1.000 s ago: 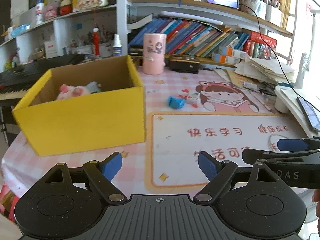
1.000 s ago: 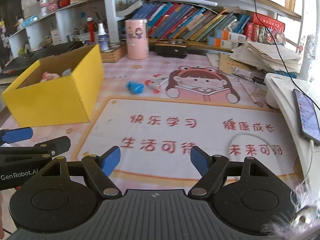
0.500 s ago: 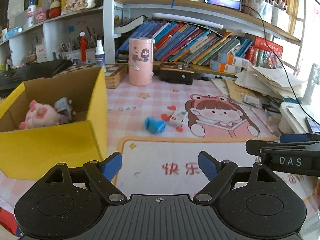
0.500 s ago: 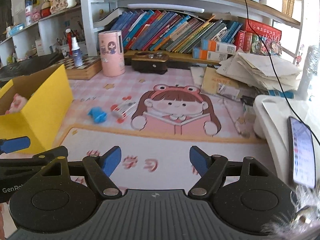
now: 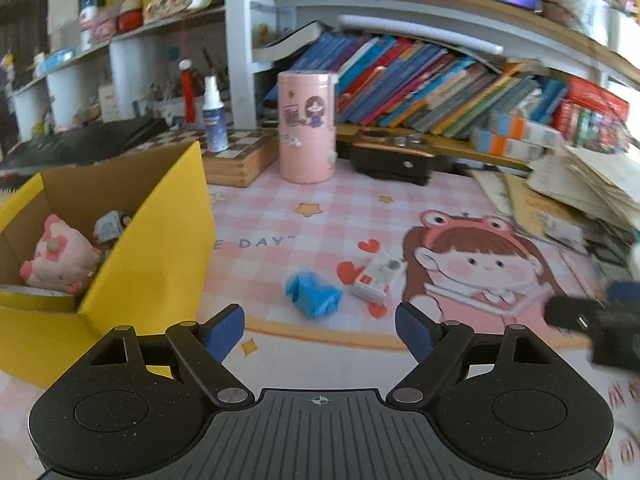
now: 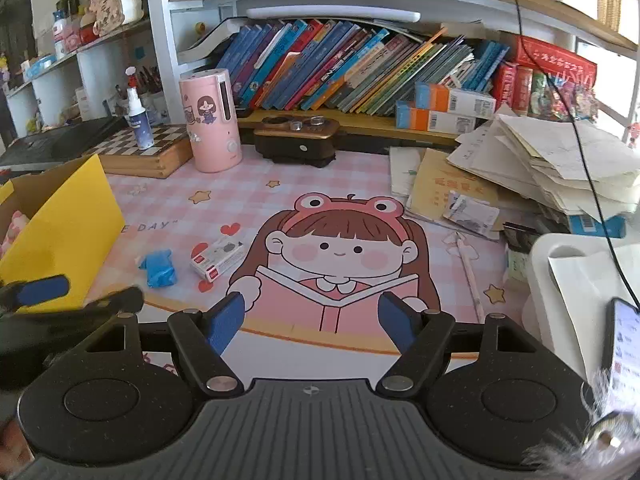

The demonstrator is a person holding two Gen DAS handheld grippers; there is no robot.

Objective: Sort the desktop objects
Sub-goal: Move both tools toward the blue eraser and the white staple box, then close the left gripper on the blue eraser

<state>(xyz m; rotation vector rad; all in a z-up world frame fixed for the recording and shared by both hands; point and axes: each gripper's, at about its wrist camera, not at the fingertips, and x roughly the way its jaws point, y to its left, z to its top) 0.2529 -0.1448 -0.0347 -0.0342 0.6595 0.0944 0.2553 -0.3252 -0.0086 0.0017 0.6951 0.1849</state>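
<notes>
A small blue object (image 5: 312, 294) and a small white and red box (image 5: 376, 276) lie side by side on the pink desk mat (image 5: 304, 208). My left gripper (image 5: 319, 330) is open and empty, just short of the blue object. My right gripper (image 6: 311, 320) is open and empty over the girl picture, right of the blue object (image 6: 159, 268) and box (image 6: 218, 258). A yellow cardboard box (image 5: 160, 248) at the left holds a pink plush toy (image 5: 60, 258) and a small grey toy (image 5: 110, 226).
A pink cylinder (image 5: 306, 126), a spray bottle (image 5: 214, 114) on a chessboard box, and a dark brown case (image 5: 394, 158) stand at the back below the bookshelf. Paper stacks (image 6: 560, 160) and a white tray with a phone (image 6: 624, 344) fill the right side.
Both grippers have moved forward over the mat toward the blue object and the small box. The yellow box has slid to the left of both views. Both stay open.
</notes>
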